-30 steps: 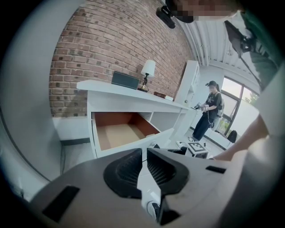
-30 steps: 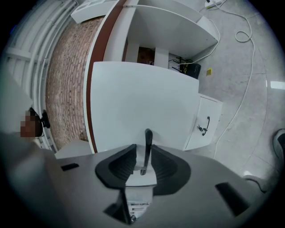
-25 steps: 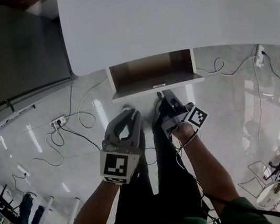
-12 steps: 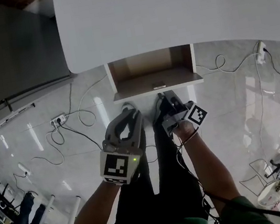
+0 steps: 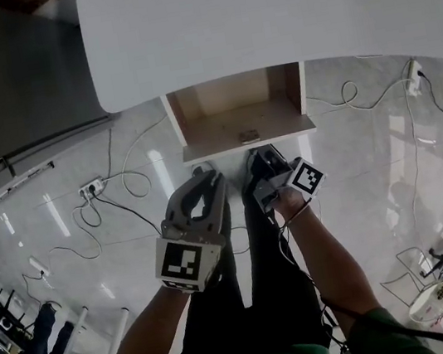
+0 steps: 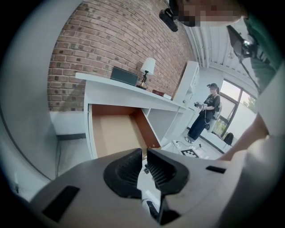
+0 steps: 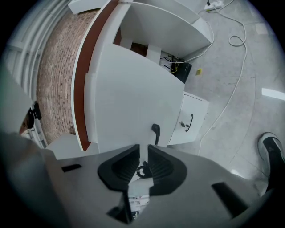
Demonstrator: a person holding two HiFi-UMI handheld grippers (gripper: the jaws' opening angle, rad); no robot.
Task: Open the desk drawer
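Note:
The white desk (image 5: pixel 261 14) has its drawer (image 5: pixel 238 123) pulled out, showing a bare brown inside, with a small dark handle (image 5: pixel 249 135) on the white front. My right gripper (image 5: pixel 259 157) sits just in front of and below that handle; its jaws are closing to a narrow gap with nothing between them. In the right gripper view the handle (image 7: pixel 155 132) stands just beyond the right gripper (image 7: pixel 142 153). My left gripper (image 5: pixel 205 181) hangs to the left of it, shut and holding nothing. The left gripper (image 6: pixel 144 156) looks into the drawer (image 6: pixel 113 133).
Cables (image 5: pixel 131 187) and a power strip (image 5: pixel 92 190) lie on the glossy floor left of the drawer. A small white cabinet (image 7: pixel 189 122) stands under the desk. A lamp (image 6: pixel 147 69) is on the desk, and another person (image 6: pixel 202 111) stands further off.
More of the drawer's brown inside shows below the desk edge than a second ago. The right gripper has sunk slightly; the left has hardly moved.

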